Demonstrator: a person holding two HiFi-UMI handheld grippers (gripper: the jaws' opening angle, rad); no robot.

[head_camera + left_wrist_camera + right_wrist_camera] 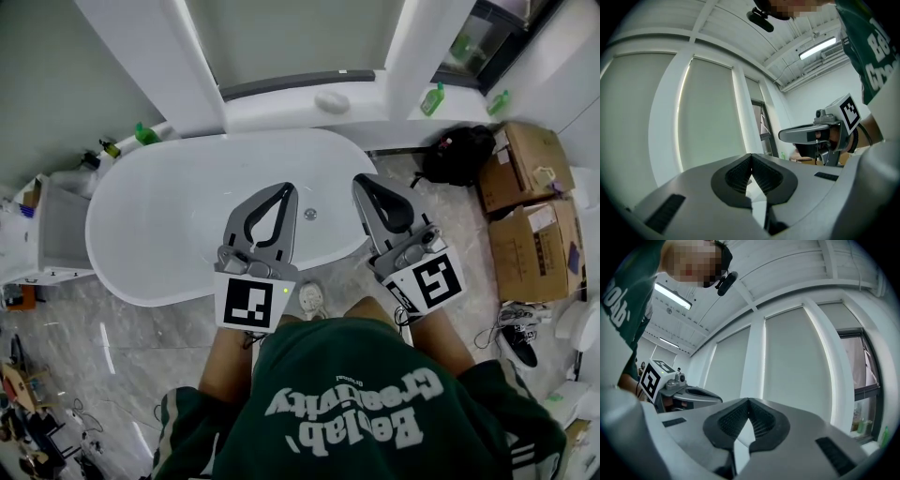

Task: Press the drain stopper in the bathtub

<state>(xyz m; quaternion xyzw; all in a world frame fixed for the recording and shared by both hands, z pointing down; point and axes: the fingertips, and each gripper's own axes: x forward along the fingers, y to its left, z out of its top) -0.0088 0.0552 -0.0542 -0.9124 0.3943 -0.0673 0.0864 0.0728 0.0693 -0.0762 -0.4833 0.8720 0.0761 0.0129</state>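
While left gripper [284, 192] overhangs bathtub [159, 225], jaws together

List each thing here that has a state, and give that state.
left tool: shut, empty, held over the bathtub.
right tool: shut, empty, beside the left tool.
bathtub: no water visible.
drain stopper: untouched; pressed or raised, cannot tell.
window blind: lowered.
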